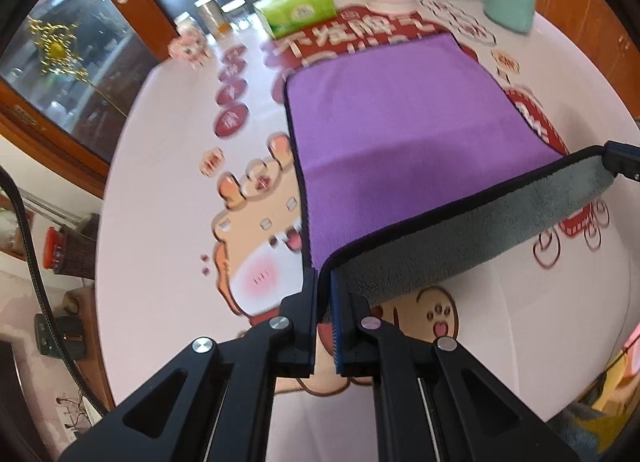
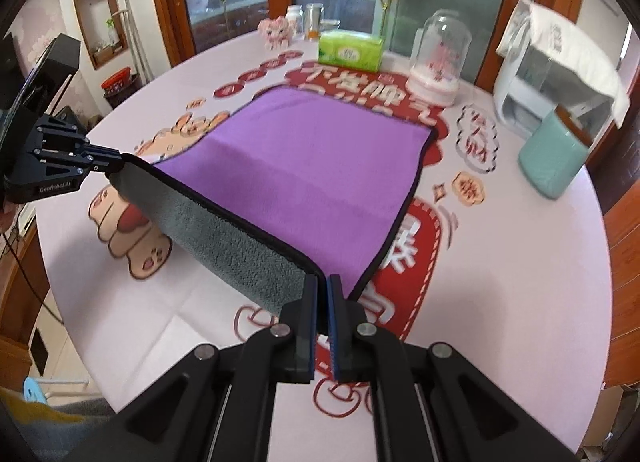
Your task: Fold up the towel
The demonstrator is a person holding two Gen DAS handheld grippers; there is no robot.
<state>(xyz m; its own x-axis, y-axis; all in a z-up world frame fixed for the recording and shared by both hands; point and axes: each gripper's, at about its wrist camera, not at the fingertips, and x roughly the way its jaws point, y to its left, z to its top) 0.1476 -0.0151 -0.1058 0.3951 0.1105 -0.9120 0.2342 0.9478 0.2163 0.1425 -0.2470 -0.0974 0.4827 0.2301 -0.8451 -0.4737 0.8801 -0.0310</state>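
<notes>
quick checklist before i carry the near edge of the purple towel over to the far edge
1. Left gripper shut on near left corner of the towel: ok.
2. Right gripper shut on near right corner: ok.
3. Near edge lifted off the table, grey underside showing, hem fairly taut between the grippers: ok.
4. Far half lying flat, no big wrinkles: ok.
5. Landing zone at the far edge: the tissue box and glass dome stand beyond it, apart from the towel: ok.
6. How deep each corner sits between the fingers: cannot tell.
</notes>
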